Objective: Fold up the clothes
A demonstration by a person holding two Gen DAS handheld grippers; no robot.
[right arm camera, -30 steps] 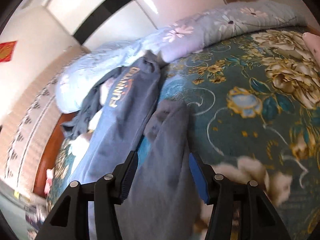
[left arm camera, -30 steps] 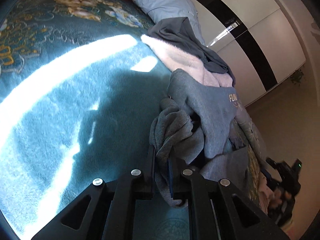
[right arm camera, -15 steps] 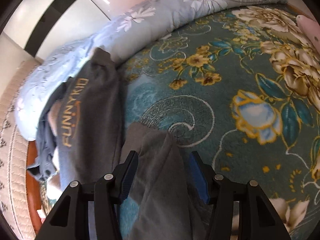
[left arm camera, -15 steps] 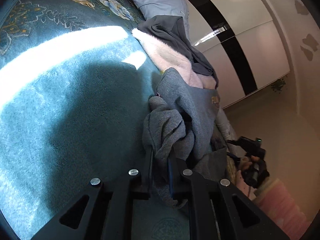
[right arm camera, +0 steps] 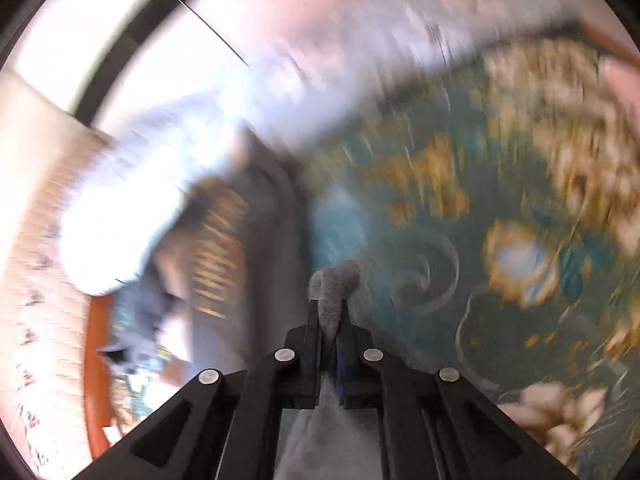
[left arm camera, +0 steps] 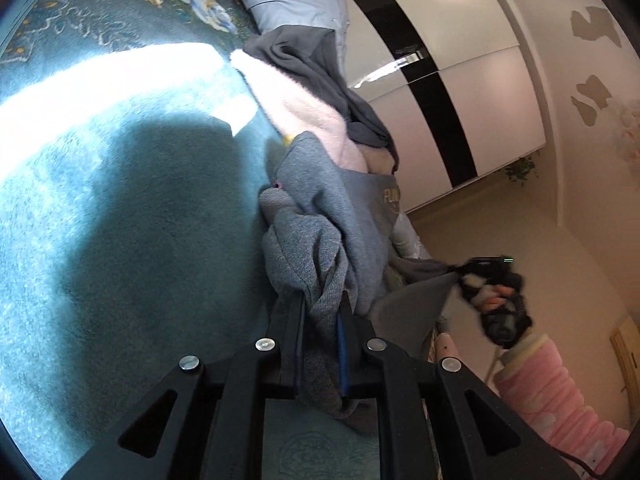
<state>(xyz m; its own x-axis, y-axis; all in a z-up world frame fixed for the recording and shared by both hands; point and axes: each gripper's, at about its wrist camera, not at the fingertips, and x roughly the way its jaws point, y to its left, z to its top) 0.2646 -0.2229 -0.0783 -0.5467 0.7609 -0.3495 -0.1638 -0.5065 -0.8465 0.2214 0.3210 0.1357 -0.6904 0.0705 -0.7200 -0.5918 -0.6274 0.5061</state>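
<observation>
Both claws are clamped on a grey knit fleece garment (left arm camera: 316, 248): the left claw (left arm camera: 320, 316) grips a bunched fold above the teal floral bed blanket (left arm camera: 120, 220), the right claw (right arm camera: 329, 320) pinches another end.

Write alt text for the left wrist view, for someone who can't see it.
The left hand-held gripper is shut on a bunched grey garment above a teal blanket crossed by a band of sunlight. Behind lie a pink fleece and a dark grey garment; at right, the right hand-held gripper pinches the grey garment's far corner.
</observation>
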